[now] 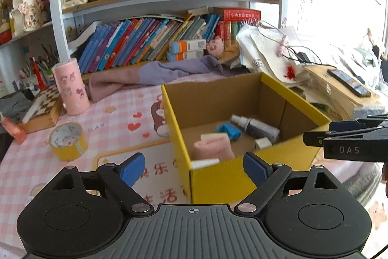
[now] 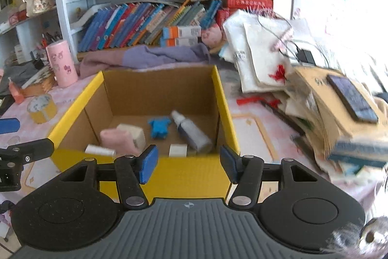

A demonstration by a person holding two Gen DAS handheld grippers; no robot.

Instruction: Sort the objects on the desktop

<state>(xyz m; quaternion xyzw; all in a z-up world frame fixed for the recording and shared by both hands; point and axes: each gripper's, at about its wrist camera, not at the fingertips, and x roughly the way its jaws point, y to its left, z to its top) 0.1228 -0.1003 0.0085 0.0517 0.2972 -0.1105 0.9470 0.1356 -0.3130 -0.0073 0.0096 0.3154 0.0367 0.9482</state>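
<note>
Open yellow box holds spray bottle, blue toy.

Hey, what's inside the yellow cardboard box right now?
Inside the yellow box: a spray bottle, a blue toy, a pink cloth, a beige block and two small white pieces. The near wall hides the front floor.

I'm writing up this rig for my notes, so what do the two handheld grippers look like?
Both match: the left gripper and right gripper have matte black plastic bodies with round discs, a ribbed grey centre plate bearing a crosshair mark, silver rivets and blue pads on the jaws. Seen side-on, the right gripper shows white "DAS" lettering.
</note>
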